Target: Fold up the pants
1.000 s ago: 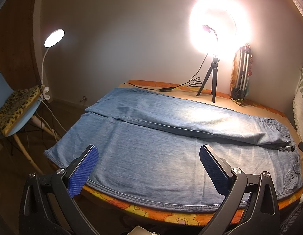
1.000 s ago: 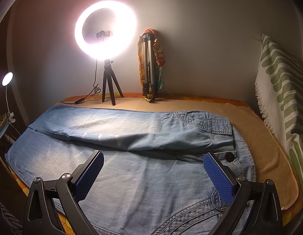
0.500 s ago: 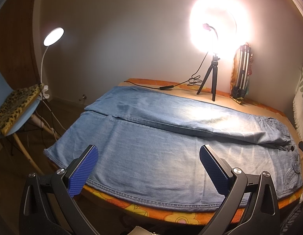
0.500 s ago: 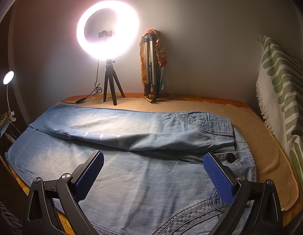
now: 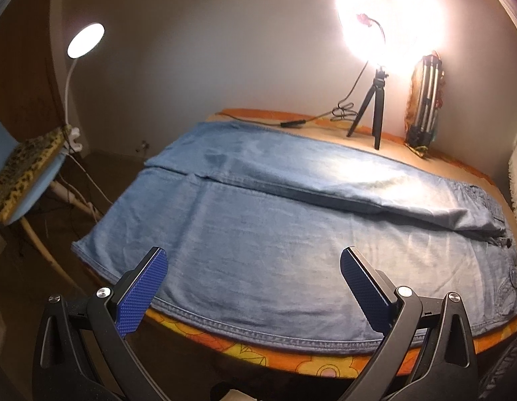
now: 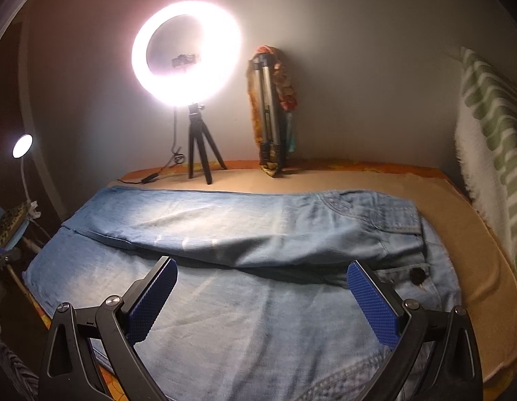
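Note:
Light blue jeans (image 5: pixel 275 227) lie flat on the table, legs to the left, waist to the right, with the far leg overlapping the near one along a seam. They also show in the right wrist view (image 6: pixel 245 260), with the waist button (image 6: pixel 417 274) at the right. My left gripper (image 5: pixel 253 287) is open and empty, above the near hem edge of the legs. My right gripper (image 6: pixel 261 295) is open and empty, above the thigh and waist part.
A lit ring light on a small tripod (image 6: pixel 198 147) and a folded tripod (image 6: pixel 271 117) stand at the table's far edge by the wall. A green striped blanket (image 6: pixel 485 153) hangs at right. A chair with leopard cushion (image 5: pixel 21 170) and desk lamp (image 5: pixel 86 40) stand left. The orange tablecloth edge (image 5: pixel 291 356) is near.
Both grippers have moved slightly forward and down toward the jeans. The jeans have not moved. Both stay open.

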The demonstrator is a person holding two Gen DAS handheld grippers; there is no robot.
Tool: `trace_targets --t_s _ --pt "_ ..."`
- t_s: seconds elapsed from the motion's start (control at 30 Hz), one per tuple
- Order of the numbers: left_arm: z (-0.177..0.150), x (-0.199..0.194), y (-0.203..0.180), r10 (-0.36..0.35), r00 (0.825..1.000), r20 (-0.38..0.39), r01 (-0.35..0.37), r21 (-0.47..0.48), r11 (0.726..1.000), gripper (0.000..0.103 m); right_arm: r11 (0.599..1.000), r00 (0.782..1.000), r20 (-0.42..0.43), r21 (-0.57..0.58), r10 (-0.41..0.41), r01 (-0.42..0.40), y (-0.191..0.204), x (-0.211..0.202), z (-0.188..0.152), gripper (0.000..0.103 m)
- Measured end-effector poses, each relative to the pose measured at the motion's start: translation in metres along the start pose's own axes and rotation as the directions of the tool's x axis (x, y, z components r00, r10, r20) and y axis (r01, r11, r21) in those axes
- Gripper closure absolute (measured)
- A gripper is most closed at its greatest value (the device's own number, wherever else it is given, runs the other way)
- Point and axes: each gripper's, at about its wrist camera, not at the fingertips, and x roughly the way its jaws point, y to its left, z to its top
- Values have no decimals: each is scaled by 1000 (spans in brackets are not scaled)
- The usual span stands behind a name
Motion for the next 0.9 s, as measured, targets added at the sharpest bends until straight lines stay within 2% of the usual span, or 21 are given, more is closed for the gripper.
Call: trace_targets --t_s 0.1,0.2,0.27,0.43,0.57,0.67,0.8,0.9 --pt "1 7 3 -33 999 -26 33 -22 999 2 998 998 -27 -26 58 -59 2 11 14 0" --pt "3 13 5 -90 996 -30 88 -53 995 15 992 993 -58 -65 106 -110 6 27 34 0" --pt "5 19 7 -116 992 -40 114 -66 991 18 986 990 -71 -107 118 -125 11 39 46 0" --pt "23 31 9 -93 994 -60 90 -40 995 35 960 980 -137 -222 142 -170 21 79 75 5" --pt "44 40 5 -83 995 -63 84 17 996 36 939 968 -195 -275 156 -207 24 116 92 9" --pt "59 56 3 -87 993 -85 91 41 995 43 915 958 -245 -331 151 -229 30 143 98 14" --pt "78 80 -2 -88 990 -107 95 67 993 43 903 935 -322 -341 150 -262 35 183 102 21" --pt "89 97 -6 -79 990 -117 89 76 993 43 892 922 -357 -351 154 -285 39 208 103 21"
